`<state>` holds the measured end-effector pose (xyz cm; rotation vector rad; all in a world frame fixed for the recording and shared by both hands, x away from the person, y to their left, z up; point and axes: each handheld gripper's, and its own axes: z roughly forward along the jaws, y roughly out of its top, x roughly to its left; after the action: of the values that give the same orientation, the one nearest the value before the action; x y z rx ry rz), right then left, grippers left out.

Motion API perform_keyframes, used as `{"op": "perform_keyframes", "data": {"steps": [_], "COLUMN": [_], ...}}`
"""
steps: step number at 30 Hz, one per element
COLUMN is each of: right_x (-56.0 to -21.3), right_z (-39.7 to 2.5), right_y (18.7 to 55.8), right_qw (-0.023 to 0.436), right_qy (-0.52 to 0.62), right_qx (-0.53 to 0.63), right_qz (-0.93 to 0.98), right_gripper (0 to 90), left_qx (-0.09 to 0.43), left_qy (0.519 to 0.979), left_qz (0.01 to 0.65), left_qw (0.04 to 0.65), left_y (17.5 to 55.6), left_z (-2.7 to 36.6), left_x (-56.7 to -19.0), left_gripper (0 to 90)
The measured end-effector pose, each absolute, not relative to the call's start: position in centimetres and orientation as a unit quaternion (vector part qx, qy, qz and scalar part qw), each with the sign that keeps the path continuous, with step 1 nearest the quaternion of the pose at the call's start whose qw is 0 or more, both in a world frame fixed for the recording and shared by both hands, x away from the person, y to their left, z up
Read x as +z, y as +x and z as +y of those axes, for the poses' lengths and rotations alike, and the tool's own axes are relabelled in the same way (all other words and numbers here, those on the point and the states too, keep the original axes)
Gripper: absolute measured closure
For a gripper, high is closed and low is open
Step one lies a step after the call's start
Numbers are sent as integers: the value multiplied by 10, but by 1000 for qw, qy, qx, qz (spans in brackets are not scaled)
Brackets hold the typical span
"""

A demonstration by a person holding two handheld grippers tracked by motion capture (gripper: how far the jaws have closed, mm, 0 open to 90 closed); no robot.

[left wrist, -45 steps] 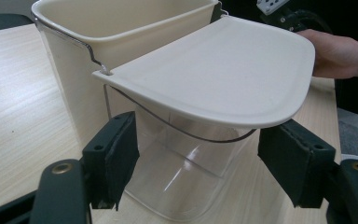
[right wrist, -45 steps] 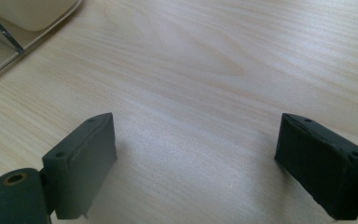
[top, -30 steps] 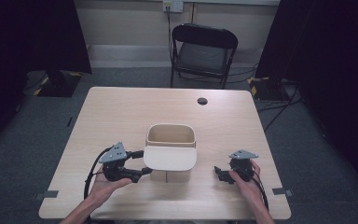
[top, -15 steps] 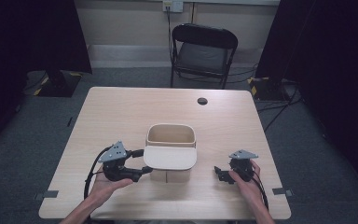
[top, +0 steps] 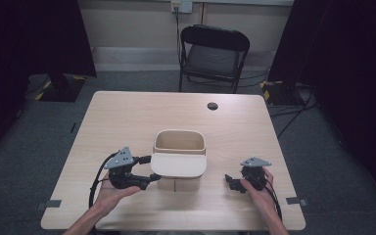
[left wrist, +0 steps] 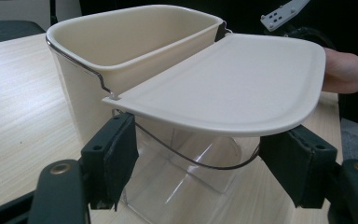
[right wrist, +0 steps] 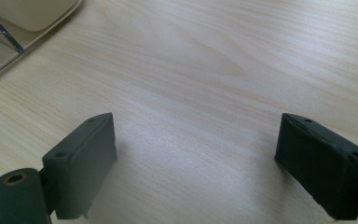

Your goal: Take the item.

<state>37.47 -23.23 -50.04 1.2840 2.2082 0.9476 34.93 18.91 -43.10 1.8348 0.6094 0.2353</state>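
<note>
1 bin (top: pixel 178 147), 2 claws (top: pixel 149 169) (top: pixel 231 182), 1 chair (top: pixel 213 51).

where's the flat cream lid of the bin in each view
high view: the lid lies flat at centre, over the near side of the cream bin, by the left gripper.
left gripper view: the lid spreads across the upper right, above the open jaws.
right gripper view: a cream corner at top left, lid or bin, I cannot tell.
shared landmark: the wooden table.
</note>
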Motion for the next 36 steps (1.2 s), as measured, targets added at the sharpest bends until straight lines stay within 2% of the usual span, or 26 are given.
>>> {"op": "perform_keyframes", "data": {"steps": [36], "right_x": [-500], "right_z": [-232], "right_y": [375], "right_qw": [207], "right_qy": [461], "right_qx": [340], "right_qz": [793], "right_gripper": [114], "left_qx": [107], "left_qy": [771], "left_qz": [249], "left_qw": [576], "left_y": [356], "left_z": [195], "left_x": [-420], "left_gripper": [313]}}
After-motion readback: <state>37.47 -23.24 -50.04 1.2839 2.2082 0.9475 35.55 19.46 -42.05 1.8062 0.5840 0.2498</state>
